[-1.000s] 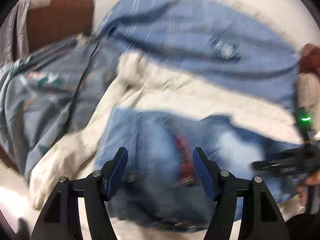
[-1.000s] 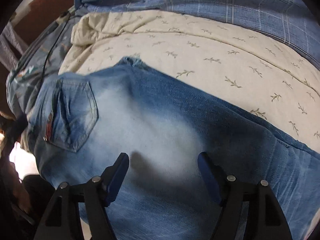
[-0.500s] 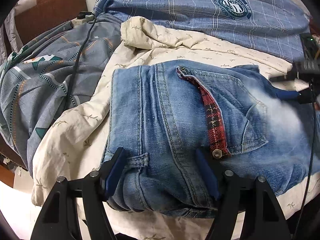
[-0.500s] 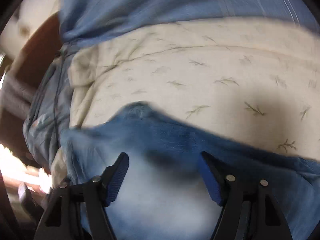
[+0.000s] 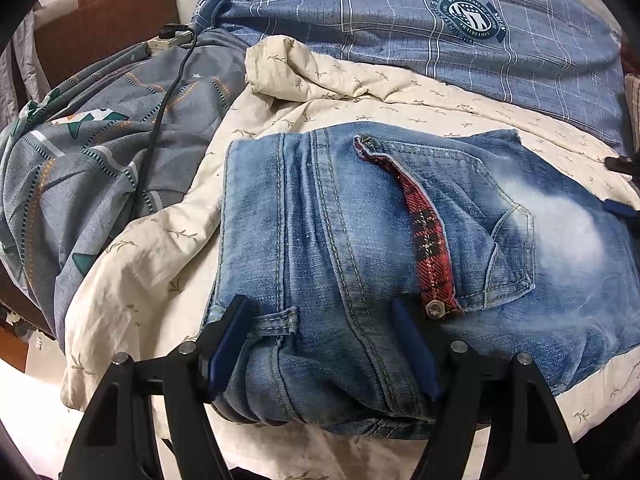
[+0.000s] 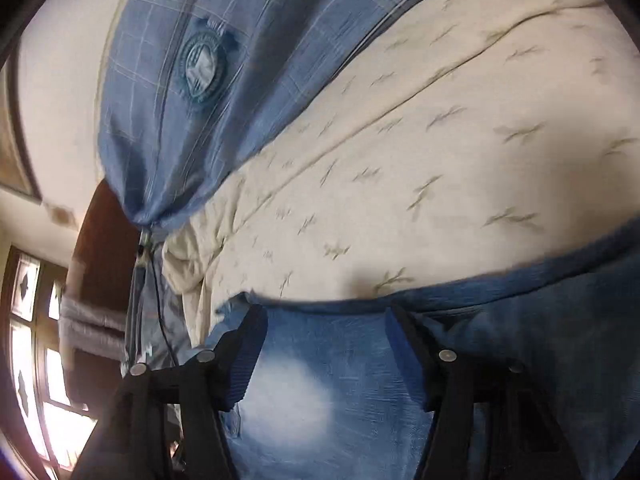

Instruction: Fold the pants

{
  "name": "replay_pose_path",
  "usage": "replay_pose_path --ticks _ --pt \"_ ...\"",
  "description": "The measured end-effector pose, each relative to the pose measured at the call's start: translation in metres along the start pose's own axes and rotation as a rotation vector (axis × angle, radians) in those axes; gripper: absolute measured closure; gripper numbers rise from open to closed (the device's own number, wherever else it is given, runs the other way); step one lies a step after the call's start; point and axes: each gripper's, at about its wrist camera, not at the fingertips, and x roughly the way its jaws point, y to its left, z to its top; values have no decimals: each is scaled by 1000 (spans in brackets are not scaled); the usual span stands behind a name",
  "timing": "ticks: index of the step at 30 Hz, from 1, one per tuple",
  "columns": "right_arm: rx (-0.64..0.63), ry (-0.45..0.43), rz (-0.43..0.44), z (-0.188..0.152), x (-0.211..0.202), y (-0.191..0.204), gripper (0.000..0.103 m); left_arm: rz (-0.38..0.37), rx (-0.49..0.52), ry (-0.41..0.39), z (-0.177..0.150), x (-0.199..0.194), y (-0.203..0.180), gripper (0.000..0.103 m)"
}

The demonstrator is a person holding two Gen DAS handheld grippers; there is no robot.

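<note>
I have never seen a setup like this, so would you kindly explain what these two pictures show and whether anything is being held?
There is no robot arm: a person carries two handheld grippers, each with a fisheye camera looking along its blue-padded jaws. The left gripper sees folded blue denim jeans lying on a cream leaf-print quilt, with a blue plaid pillow behind. The right gripper, in its blurrier view, hovers over the same jeans. Both jaws stand apart, straddling the denim, clamping nothing.

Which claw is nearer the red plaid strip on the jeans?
Left. The left claw straddles the jeans right beside the red plaid strip; the right claw sits over the faded denim, farther off.
</note>
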Motion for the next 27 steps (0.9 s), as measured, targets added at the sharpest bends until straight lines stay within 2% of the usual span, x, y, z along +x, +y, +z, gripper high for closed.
replay_pose_path --ticks 4,7,9,10,11,13,18,20,21,22,23,25,27 --pt "-99 -52 -39 -17 -46 8 37 4 -3 -1 0 -1 0 28" --pt "-55 -68 -107 -17 -72 -19 37 2 -5 -4 0 -1 0 28" --pt "15 -113 -143 -5 -89 -55 36 5 -9 -5 0 0 0 28" --pt "49 -126 -127 5 -91 -72 37 6 -11 -5 0 0 0 28" --pt "101 -145 -35 17 -92 -91 37 7 -12 -5 1 0 0 28" --pt "207 -190 21 23 -99 -104 37 7 -12 -4 1 0 0 28" --pt "108 -207 -27 17 -116 -78 36 5 -11 -7 0 0 0 28" --pt "97 -251 -112 18 -118 -85 31 5 -12 -7 0 0 0 28" --pt "104 -245 -146 22 -114 -94 31 6 -13 -7 1 0 0 28" --pt "117 -217 -126 29 -107 -106 31 8 -13 -8 1 0 0 27" --pt "114 -235 -111 35 -111 -107 31 9 -13 -8 1 0 0 28" --pt "105 -209 -127 38 -114 -96 31 8 -18 -8 1 0 1 27" --pt "50 -227 -146 31 -128 -76 31 15 -12 -16 1 -2 0 27"
